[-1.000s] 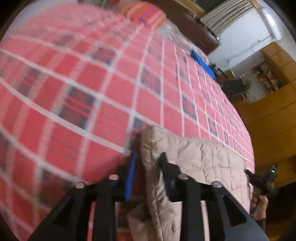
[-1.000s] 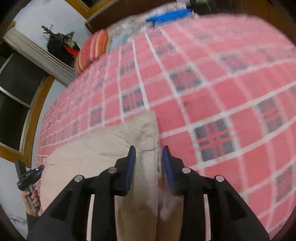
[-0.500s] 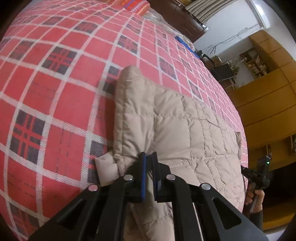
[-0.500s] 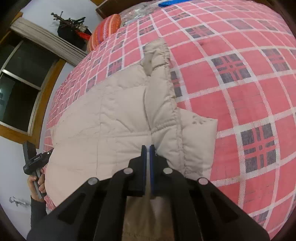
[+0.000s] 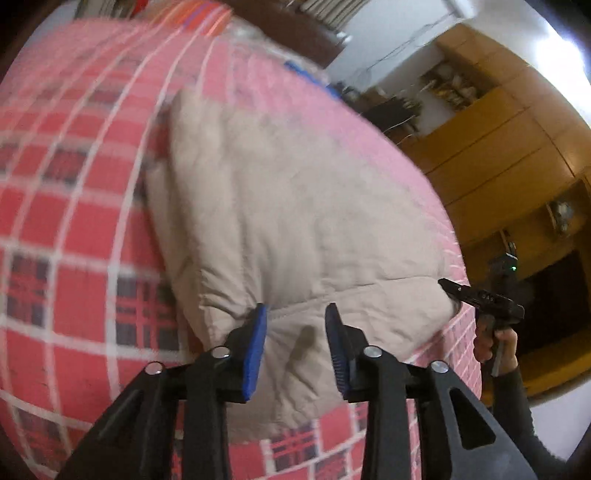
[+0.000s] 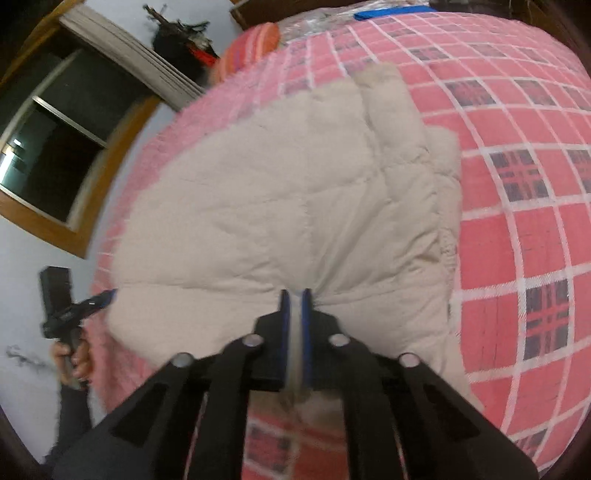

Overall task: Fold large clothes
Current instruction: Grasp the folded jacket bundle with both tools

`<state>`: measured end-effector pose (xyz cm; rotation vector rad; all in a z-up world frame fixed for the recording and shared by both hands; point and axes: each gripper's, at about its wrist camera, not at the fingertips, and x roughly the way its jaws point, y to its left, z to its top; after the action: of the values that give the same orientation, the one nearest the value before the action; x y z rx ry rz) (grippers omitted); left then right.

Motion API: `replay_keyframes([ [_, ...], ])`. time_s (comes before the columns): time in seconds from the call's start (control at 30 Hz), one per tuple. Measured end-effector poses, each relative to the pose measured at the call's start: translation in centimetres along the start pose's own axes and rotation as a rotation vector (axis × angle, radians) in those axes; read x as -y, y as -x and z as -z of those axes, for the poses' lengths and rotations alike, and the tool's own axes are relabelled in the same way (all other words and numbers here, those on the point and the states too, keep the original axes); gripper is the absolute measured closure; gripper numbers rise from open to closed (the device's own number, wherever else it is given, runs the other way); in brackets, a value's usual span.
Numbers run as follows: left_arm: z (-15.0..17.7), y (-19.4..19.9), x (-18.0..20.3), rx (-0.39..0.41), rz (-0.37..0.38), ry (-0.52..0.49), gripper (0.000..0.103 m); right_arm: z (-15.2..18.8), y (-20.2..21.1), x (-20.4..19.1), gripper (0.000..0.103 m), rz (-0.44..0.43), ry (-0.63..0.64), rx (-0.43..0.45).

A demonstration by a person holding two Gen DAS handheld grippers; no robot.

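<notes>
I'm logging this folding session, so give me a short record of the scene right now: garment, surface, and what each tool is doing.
garment: beige quilted jacket, lying folded on the bed
surface: red plaid bedspread
left tool: open, fingers either side of the jacket's near edge
right tool: shut on the jacket's near edge
other items: striped pillow and a blue object at the far end of the bed

A beige quilted jacket (image 6: 295, 192) is seen on a red bedspread (image 6: 517, 229) checked with white lines and dark plaid squares.
</notes>
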<state>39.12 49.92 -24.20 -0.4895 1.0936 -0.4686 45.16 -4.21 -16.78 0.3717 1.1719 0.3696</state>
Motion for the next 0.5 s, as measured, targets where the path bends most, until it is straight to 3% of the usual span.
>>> replay_keyframes([
  [0.07,-0.1,1.0,0.5,0.019,0.024,0.015,0.075,0.2,0.7,-1.0,0.094,0.016,0.006,0.016],
  [0.23,2.9,5.1,2.7,0.058,0.121,-0.068,0.047,3.5,4.9,-3.8,0.084,0.013,0.064,0.090],
  [0.33,4.0,2.9,1.9,-0.001,0.048,-0.100,0.045,4.1,2.9,-2.1,0.088,0.094,0.031,0.075],
  [0.4,3.9,1.5,0.7,-0.043,0.065,-0.064,0.045,4.0,1.5,-1.6,0.091,0.106,0.009,0.055],
  [0.5,2.9,3.4,0.7,-0.037,0.116,-0.061,0.042,4.3,2.3,-4.5,0.081,0.181,0.077,0.096],
])
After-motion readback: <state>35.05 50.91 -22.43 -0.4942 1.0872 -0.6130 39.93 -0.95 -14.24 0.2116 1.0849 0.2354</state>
